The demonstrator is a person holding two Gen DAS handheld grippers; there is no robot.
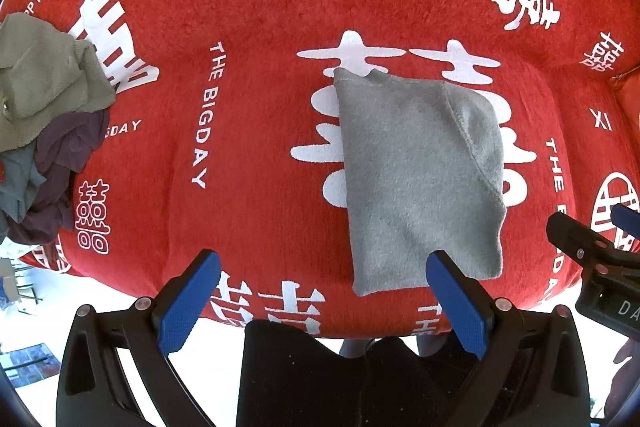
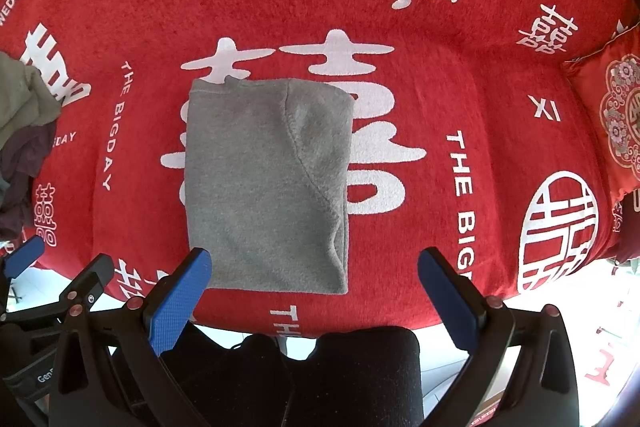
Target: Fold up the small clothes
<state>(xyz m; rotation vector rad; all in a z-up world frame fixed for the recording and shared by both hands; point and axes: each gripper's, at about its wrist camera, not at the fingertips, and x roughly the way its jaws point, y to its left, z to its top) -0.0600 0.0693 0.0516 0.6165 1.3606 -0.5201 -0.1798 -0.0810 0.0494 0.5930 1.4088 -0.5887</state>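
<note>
A grey fleece garment (image 1: 416, 171) lies folded flat into a rectangle on the red printed cloth (image 1: 256, 27); it also shows in the right wrist view (image 2: 268, 183). My left gripper (image 1: 324, 267) is open and empty, hovering at the garment's near left edge. My right gripper (image 2: 316, 263) is open and empty, just in front of the garment's near edge. Each gripper shows at the side of the other's view.
A heap of unfolded clothes (image 1: 44, 115), olive, purple and grey-blue, lies at the far left; it also shows in the right wrist view (image 2: 24, 123). A red embroidered cushion (image 2: 616, 115) sits at the right. The cloth's front edge (image 1: 360, 331) drops off below the grippers.
</note>
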